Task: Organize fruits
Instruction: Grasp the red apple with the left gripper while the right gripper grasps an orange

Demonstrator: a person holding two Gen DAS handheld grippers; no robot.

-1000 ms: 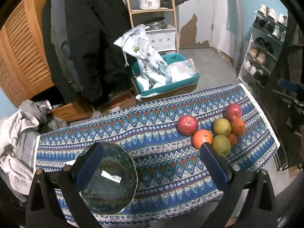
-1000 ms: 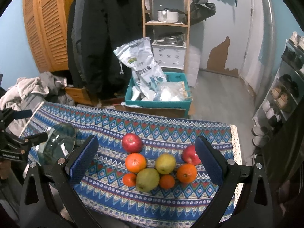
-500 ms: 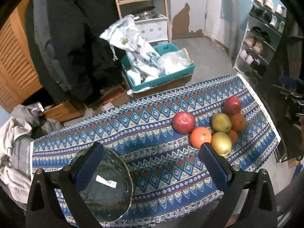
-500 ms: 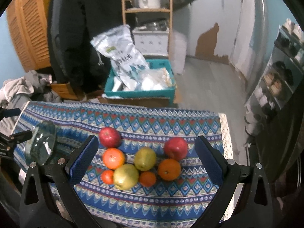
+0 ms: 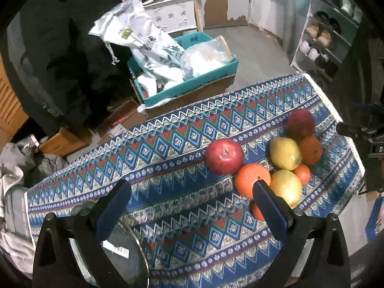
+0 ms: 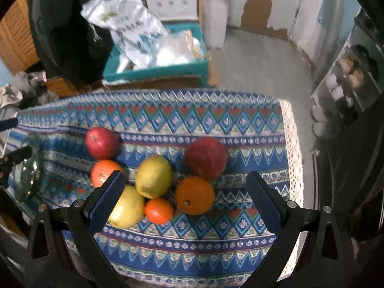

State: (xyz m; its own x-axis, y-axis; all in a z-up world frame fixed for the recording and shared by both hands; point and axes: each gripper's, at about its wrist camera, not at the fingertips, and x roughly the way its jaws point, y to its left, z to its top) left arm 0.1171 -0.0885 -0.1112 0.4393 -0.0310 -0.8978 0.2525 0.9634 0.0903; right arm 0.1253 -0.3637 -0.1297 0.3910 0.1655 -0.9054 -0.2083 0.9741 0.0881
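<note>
Several fruits lie in a cluster on the patterned blue cloth (image 6: 216, 117) at the table's right side: a red apple (image 6: 102, 142), a second red apple (image 6: 206, 157), two yellow pears (image 6: 153, 176), a large orange (image 6: 194, 195) and small tangerines (image 6: 158, 210). My right gripper (image 6: 184, 198) is open just above the cluster. My left gripper (image 5: 190, 204) is open over the cloth, left of the fruits (image 5: 224, 156). A clear glass bowl (image 5: 115, 252) sits under its left finger; it also shows at the left in the right wrist view (image 6: 28, 168).
Beyond the table's far edge a teal crate (image 5: 192, 81) holds white bags. A dark coat (image 5: 60, 48) hangs at the left, clothes (image 5: 12, 172) lie at the lower left, and a shoe rack (image 5: 326, 31) stands at the right. The cloth's right edge has a white lace trim (image 6: 294, 158).
Both grippers have moved forward and down toward the table. The right gripper now hangs close over the fruits. The left gripper has shifted so the bowl lies lower in its view.
</note>
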